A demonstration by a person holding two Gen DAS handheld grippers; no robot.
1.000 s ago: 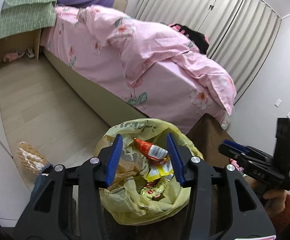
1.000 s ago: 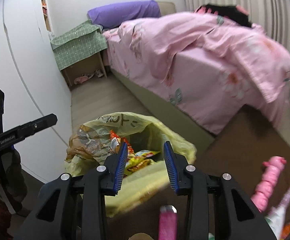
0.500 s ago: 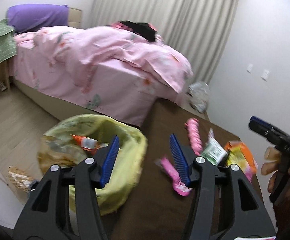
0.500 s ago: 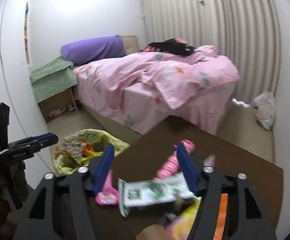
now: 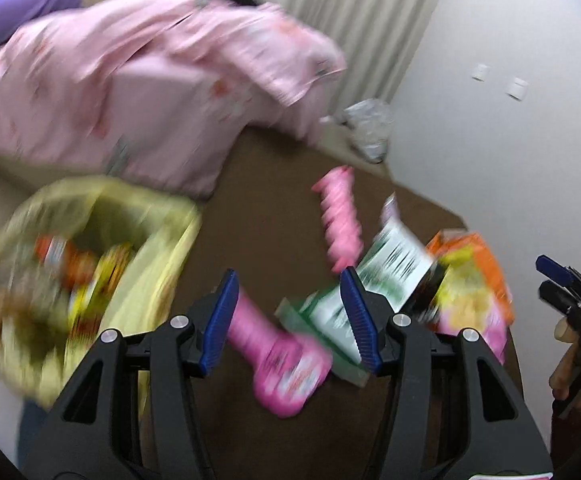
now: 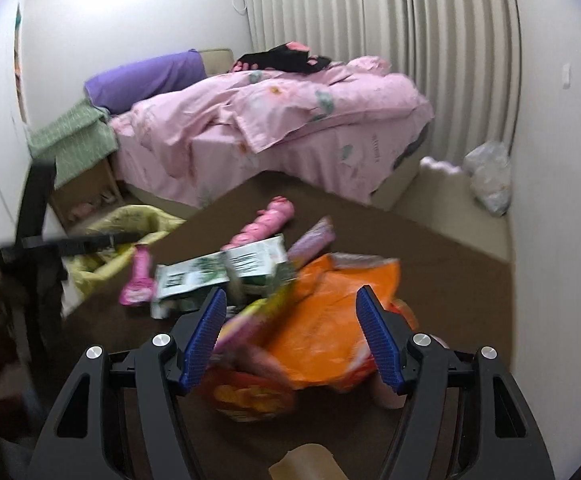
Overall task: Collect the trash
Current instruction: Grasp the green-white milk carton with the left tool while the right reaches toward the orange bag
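Hovering over the dark brown counter (image 5: pixel 274 216), the left gripper (image 5: pixel 290 318) has its blue-padded fingers parted, having just opened a little, with the bright pink plastic wrapper (image 5: pixel 278 352) seen lying on the counter between them and no pad pressing on it. Just beside that wrapper lies a flattened green-and-white carton (image 5: pixel 386 264), then a ribbed pink tube-shaped pack (image 5: pixel 340 216) farther back. The yellow plastic trash bag (image 5: pixel 90 264), already holding wrappers, hangs open at the counter's left edge. The right gripper (image 6: pixel 290 336) has just spread its fingers wide above the crumpled orange snack bag (image 6: pixel 330 320), gripping nothing. A bed with a pink floral duvet (image 6: pixel 290 120) fills the background.
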